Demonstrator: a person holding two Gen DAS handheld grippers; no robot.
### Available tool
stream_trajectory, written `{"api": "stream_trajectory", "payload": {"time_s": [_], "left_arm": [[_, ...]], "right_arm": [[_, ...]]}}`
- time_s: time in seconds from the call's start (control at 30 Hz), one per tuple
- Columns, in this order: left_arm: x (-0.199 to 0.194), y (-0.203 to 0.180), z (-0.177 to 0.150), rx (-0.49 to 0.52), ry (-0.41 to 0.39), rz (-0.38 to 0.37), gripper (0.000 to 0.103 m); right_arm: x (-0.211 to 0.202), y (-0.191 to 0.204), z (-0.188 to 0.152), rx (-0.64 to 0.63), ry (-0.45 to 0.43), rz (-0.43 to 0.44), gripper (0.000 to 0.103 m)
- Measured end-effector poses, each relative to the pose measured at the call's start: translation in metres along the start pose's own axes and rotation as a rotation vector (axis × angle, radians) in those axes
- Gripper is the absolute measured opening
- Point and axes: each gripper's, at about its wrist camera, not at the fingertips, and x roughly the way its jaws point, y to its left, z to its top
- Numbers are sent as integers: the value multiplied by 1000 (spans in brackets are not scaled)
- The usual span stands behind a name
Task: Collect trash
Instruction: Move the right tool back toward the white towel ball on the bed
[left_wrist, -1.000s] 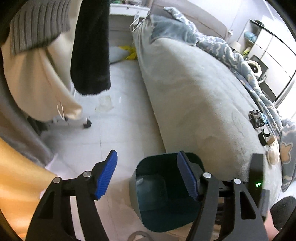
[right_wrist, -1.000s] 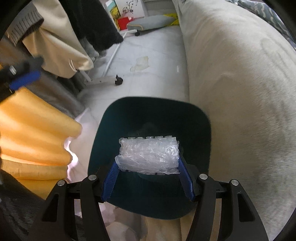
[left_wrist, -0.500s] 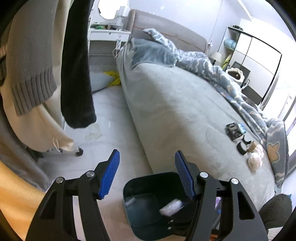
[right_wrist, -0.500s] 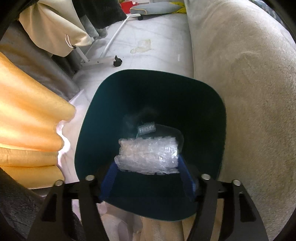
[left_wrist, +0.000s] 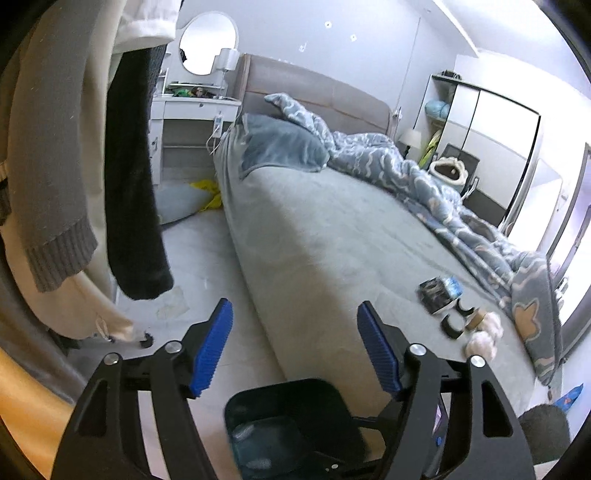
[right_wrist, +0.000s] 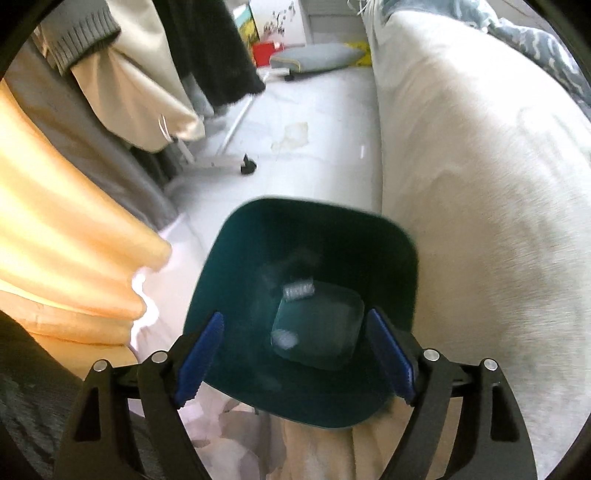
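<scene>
A dark teal trash bin (right_wrist: 306, 258) stands on the floor beside the bed. My right gripper (right_wrist: 295, 354) hovers over its mouth, jaws opening with nothing between them. Two clear plastic pieces lie at the bin's bottom, one small wad (right_wrist: 298, 290) and one pale lump (right_wrist: 284, 338). My left gripper (left_wrist: 295, 350) is held higher, looking along the bed, jaws opening and empty; the bin (left_wrist: 280, 417) shows below it. On the bed's near right lie a dark crumpled wrapper (left_wrist: 439, 293), tape rolls (left_wrist: 452, 325) and white fluffy balls (left_wrist: 482, 336).
The grey bed (left_wrist: 332, 229) fills the right side, with a blue patterned duvet (left_wrist: 406, 173). Hanging clothes (left_wrist: 55, 166) and an orange curtain (right_wrist: 55, 221) crowd the left. A rack's caster (right_wrist: 247, 166) and a floor stain (right_wrist: 293, 133) lie ahead. A grey cushion (right_wrist: 317, 59) lies farther off.
The bubble-wrap bundle left my right gripper and dropped into the bin as the jaws spread. My left gripper rose and tilted up, now showing the whole bed, and its jaws widened.
</scene>
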Motion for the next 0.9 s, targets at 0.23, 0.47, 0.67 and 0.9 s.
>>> {"api": "stream_trajectory", "payload": {"time_s": [0.23, 0.47, 0.67, 0.9], "left_arm": [[11, -28, 7, -11, 3, -40, 80], [16, -65, 13, 26, -5, -79, 84], [27, -93, 11, 39, 6, -110, 85], [42, -128, 9, 60, 30, -152, 87]], "right_arm": [[-53, -20, 7, 19, -120, -18, 84], [-104, -45, 6, 0, -211, -87, 86], [-151, -87, 1, 6, -283, -153, 89], [-187, -141, -10, 82, -333, -196, 90]]}}
